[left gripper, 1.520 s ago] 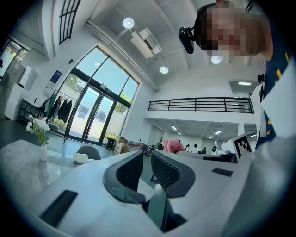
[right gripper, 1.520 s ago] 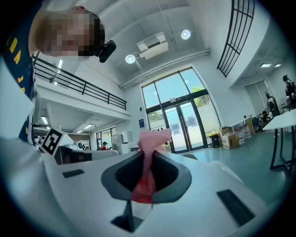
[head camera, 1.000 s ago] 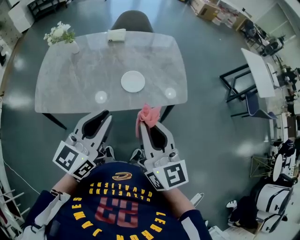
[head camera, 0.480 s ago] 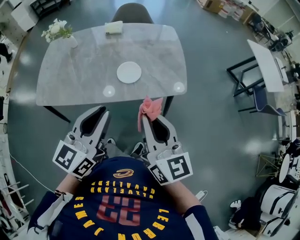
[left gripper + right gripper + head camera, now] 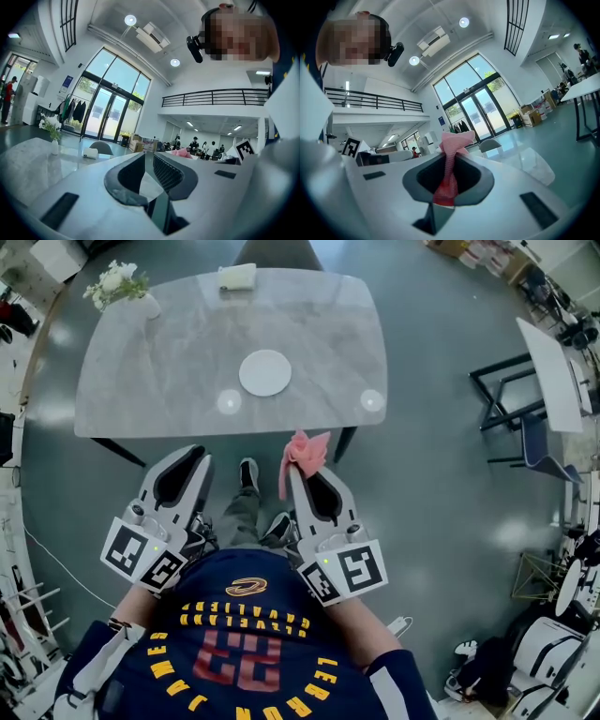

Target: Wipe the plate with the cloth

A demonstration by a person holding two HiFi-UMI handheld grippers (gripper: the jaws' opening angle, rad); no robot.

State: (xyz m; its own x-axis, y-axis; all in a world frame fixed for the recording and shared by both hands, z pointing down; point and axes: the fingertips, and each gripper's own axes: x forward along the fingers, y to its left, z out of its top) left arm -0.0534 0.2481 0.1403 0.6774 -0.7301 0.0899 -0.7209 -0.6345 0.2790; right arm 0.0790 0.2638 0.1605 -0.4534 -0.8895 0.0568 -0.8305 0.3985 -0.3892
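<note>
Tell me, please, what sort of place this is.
Probably a large open office or lab hall: tall glass entrance doors, a mezzanine railing above, and a marble-top table.

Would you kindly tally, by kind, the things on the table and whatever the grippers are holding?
Plate: 1
Vase of flowers: 1
Pale box at the table's far edge: 1
Pink cloth, clamped in the right gripper: 1
Total: 4
</note>
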